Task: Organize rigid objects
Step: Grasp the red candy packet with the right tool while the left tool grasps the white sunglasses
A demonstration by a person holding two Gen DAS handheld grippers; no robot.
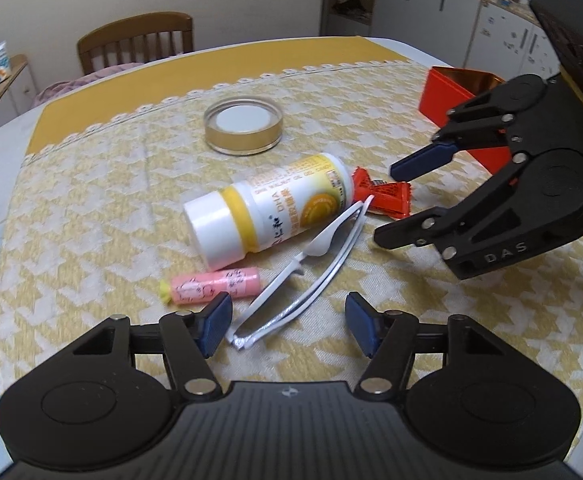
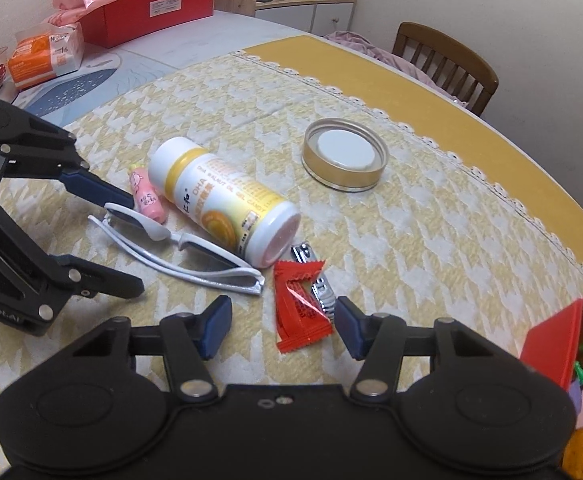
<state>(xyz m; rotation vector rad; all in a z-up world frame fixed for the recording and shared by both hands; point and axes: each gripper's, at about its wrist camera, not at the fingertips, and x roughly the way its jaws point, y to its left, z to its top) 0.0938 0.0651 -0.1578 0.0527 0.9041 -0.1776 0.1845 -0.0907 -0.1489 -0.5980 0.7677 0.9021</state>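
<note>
Both jaws apart and gripping nothing, left gripper straddling white glasses, right gripper straddling red packet, bottle lying between.

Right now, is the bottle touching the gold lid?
Apart. In the right wrist view, bare tablecloth shows between the lying bottle and the gold lid; the left wrist view shows the same gap.

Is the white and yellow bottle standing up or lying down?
Lying down. The bottle rests on its side on the tablecloth, its flat bottom facing the right wrist camera.
</note>
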